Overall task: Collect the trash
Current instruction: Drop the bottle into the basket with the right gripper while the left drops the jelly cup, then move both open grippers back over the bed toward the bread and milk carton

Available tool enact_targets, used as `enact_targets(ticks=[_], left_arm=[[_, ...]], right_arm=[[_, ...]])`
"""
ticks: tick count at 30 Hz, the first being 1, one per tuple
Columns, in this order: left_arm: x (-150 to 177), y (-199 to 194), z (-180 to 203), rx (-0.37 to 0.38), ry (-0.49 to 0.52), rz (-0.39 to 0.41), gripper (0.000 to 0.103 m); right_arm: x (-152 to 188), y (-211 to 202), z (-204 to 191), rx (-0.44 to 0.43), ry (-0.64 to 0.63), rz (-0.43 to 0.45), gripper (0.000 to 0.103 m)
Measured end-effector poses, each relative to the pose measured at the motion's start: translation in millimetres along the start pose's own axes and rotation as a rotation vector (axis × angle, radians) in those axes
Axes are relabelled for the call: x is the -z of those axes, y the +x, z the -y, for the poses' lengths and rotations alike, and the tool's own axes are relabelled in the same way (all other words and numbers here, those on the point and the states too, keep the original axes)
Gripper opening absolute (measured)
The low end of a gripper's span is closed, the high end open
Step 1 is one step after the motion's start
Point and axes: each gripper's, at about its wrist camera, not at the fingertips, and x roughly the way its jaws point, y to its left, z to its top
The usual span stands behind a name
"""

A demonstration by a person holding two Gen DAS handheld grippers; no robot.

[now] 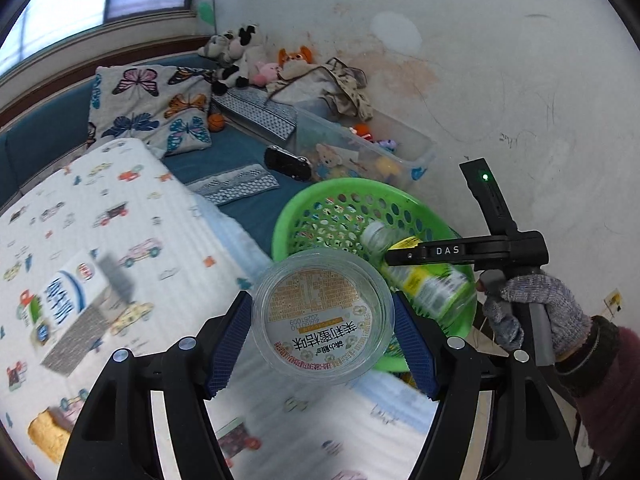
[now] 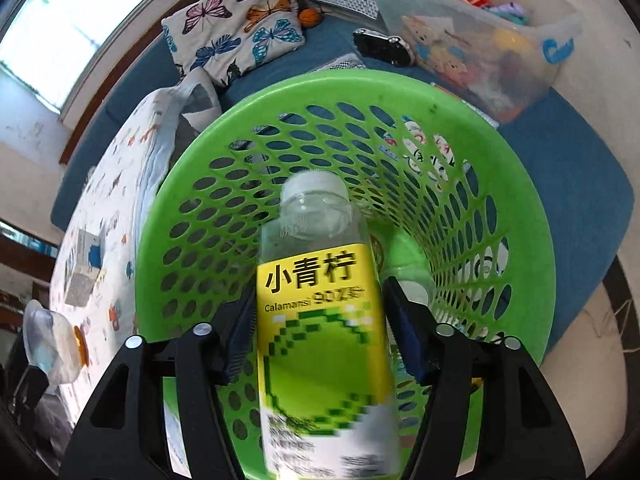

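My left gripper (image 1: 322, 330) is shut on a clear plastic cup (image 1: 323, 314) with a printed foil lid, held above the bed beside the green mesh basket (image 1: 312, 216). My right gripper (image 2: 320, 320) is shut on a clear bottle with a yellow-green label (image 2: 320, 320), held over the mouth of the basket (image 2: 520, 208), cap pointing in. The bottle (image 1: 424, 280) and right gripper also show in the left wrist view, over the basket's right side. Something clear lies at the basket's bottom (image 2: 412, 280).
A white milk carton (image 1: 64, 304) and a yellow item (image 1: 48, 436) lie on the car-print quilt (image 1: 120, 216). A butterfly pillow (image 1: 152, 108), a black device (image 1: 288, 162), a clear toy bin (image 1: 360, 148) and plush toys (image 1: 240, 56) lie behind.
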Motion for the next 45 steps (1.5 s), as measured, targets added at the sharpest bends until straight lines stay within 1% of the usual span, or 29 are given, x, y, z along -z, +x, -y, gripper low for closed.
enact_targets(ticks=[4, 11, 20, 22, 23, 24, 25, 29, 35, 38, 45], left_arm=[[-6.3, 16.4, 8.6, 0.018, 0.0, -0.02, 0.068], [-14.1, 45.3, 28.9, 0.042, 0.009, -0.06, 0.068], [-15.5, 65.2, 44.0, 0.067, 0.007, -0.099, 0.069], [-14.5, 66.8, 46.1, 0.069, 0.008, -0.105, 0.07], [-13.5, 67.0, 46.5, 0.071, 0.008, -0.107, 0.073], [-12.4, 67.1, 47.0, 0.074, 0.007, -0.108, 0.078], [-11.9, 66.9, 47.1, 0.078, 0.004, -0.108, 0.079], [-10.3, 64.3, 47.1, 0.078, 0.003, -0.104, 0.079], [2.0, 32.8, 35.0, 0.036, -0.017, -0.056, 0.079], [8.1, 17.7, 24.2, -0.006, -0.04, -0.036, 0.079], [33.2, -24.9, -15.3, -0.138, -0.111, 0.003, 0.079]], right_arm=[[0.9, -8.5, 6.1, -0.017, -0.002, 0.022, 0.066], [10.5, -35.0, 2.4, -0.024, -0.058, 0.065, 0.066], [18.1, -58.8, -0.1, -0.036, -0.084, 0.104, 0.07], [18.9, -62.3, -0.3, -0.043, -0.085, 0.109, 0.07], [19.2, -63.5, -0.5, -0.044, -0.086, 0.111, 0.07], [19.8, -64.3, -1.0, -0.044, -0.087, 0.113, 0.07], [20.6, -64.8, -1.8, -0.046, -0.09, 0.113, 0.07], [23.9, -65.0, -4.7, -0.049, -0.092, 0.111, 0.071], [31.8, -66.2, -15.8, -0.067, -0.112, 0.106, 0.071], [35.8, -64.7, -24.9, -0.073, -0.131, 0.101, 0.072], [45.8, -59.1, -55.4, -0.102, -0.182, 0.086, 0.073]])
